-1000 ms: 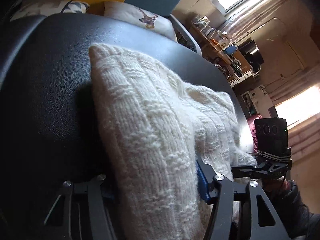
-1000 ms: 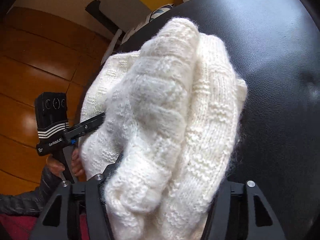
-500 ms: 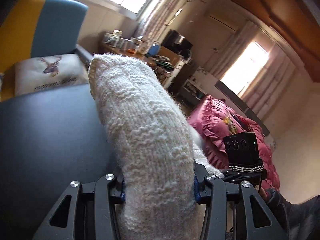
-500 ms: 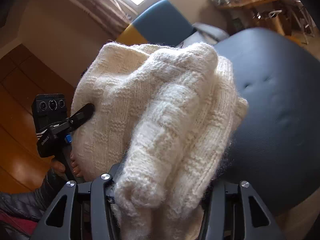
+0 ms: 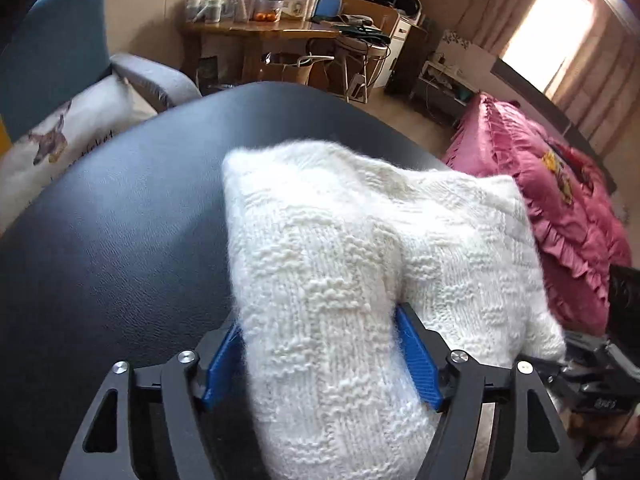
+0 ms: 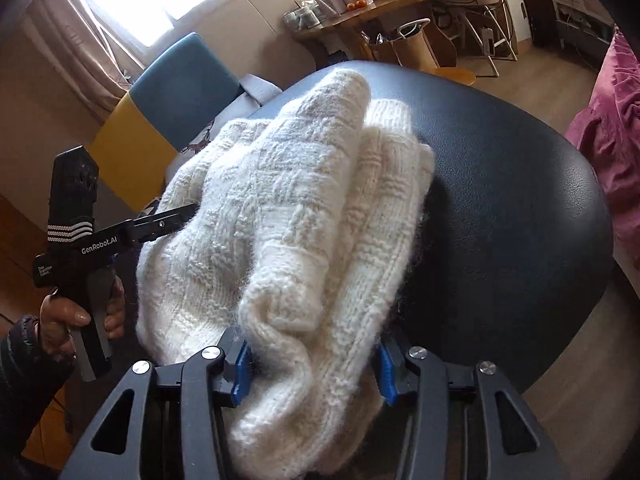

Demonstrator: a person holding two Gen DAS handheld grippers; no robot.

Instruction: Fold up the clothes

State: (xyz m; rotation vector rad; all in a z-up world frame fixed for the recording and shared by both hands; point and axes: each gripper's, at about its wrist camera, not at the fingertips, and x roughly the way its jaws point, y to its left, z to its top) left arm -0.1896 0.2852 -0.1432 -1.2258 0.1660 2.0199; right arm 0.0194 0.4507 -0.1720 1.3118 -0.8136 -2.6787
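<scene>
A white knitted sweater [image 5: 340, 260], folded into a thick bundle, lies on the black leather tabletop [image 5: 120, 240]. My left gripper [image 5: 318, 320] straddles one end of it. Its jaws are opening, and the blue pads [image 5: 416, 356] stand wide with the knit still bulging between them. In the right wrist view the same sweater [image 6: 288, 208] fills the middle. There my right gripper [image 6: 310, 344] is shut on the near, rolled end. The left gripper [image 6: 168, 224] reaches into the bundle's left side, held by a person's hand [image 6: 60, 316].
A blue and yellow armchair [image 6: 172, 92] with a deer cushion [image 5: 60, 140] stands behind the tabletop [image 6: 520, 200]. A wooden table [image 5: 272, 32] crowded with jars is further back. A pink ruffled bedcover [image 5: 560, 208] lies to the right, close to the tabletop's edge.
Both grippers swung sideways with the sweater, so the room behind has shifted. The bundle has come down flatter onto the black top. The left jaws have spread wider, showing their blue pads.
</scene>
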